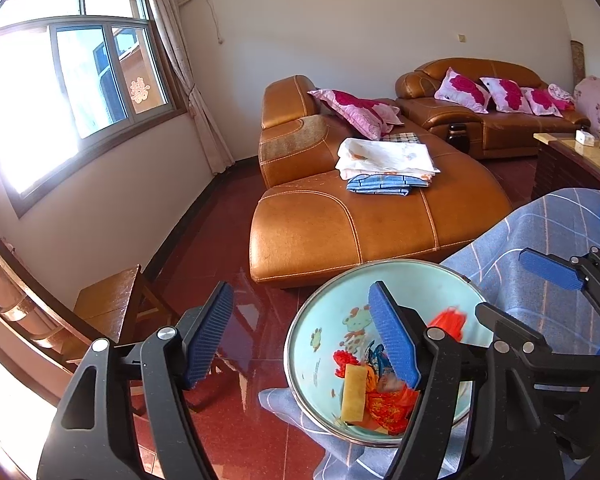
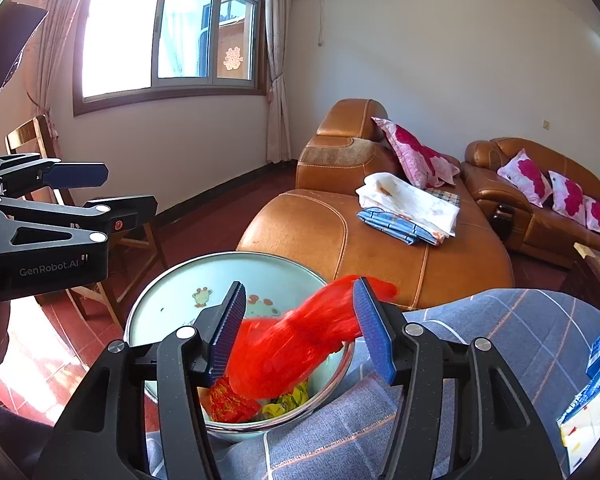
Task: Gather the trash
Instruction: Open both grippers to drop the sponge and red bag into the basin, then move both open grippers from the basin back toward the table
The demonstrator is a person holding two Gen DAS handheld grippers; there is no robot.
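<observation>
**Red wrapper between the right claw's spread fingers, over the bowl**

The right gripper (image 2: pixel 300 332) is hanging open above the bowl (image 2: pixel 172 280), its 2 fingers spread, with a blurred red wrapper (image 2: pixel 300 344) lying between them, contact unclear. The left gripper (image 1: pixel 304 336) is also gaping, holding nothing, at the bowl's left rim. More wrappers (image 1: pixel 380 396) are sitting in the bowl's near side.

Black angular left gripper (image 1: pixel 300 336) and right gripper (image 2: pixel 300 332), ribbed blue fingers (image 1: pixel 392 336), silver screws, "GenRobot.AI" lettering
</observation>
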